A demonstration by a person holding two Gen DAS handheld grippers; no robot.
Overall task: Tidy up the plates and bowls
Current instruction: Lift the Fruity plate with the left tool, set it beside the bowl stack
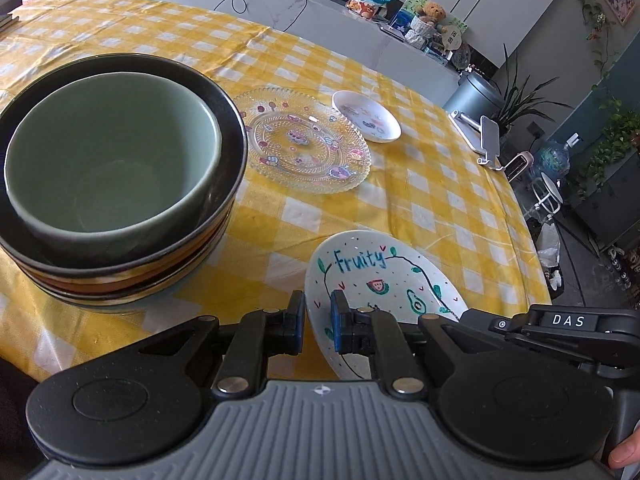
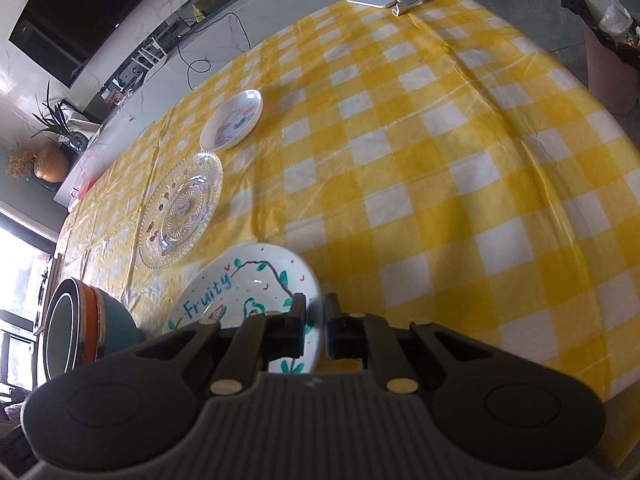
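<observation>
Both tongs—left tongs and right tongs—clamp opposite rims of the white, round "Fruity"-painted ceramic plate above the yellow-checked table.

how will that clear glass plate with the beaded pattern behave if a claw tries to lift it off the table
The clear beaded glass plate probably stays stiff but chips or cracks if knocked, being thin pressed glass. It lies flat and shallow on the yellow checked tablecloth, so getting under its scalloped rim may be awkward. The glossy surface could slip in a pinch.

A yellow checked tablecloth covers the table, with a pale marble-looking counter, potted plants and a bright window beyond.
</observation>
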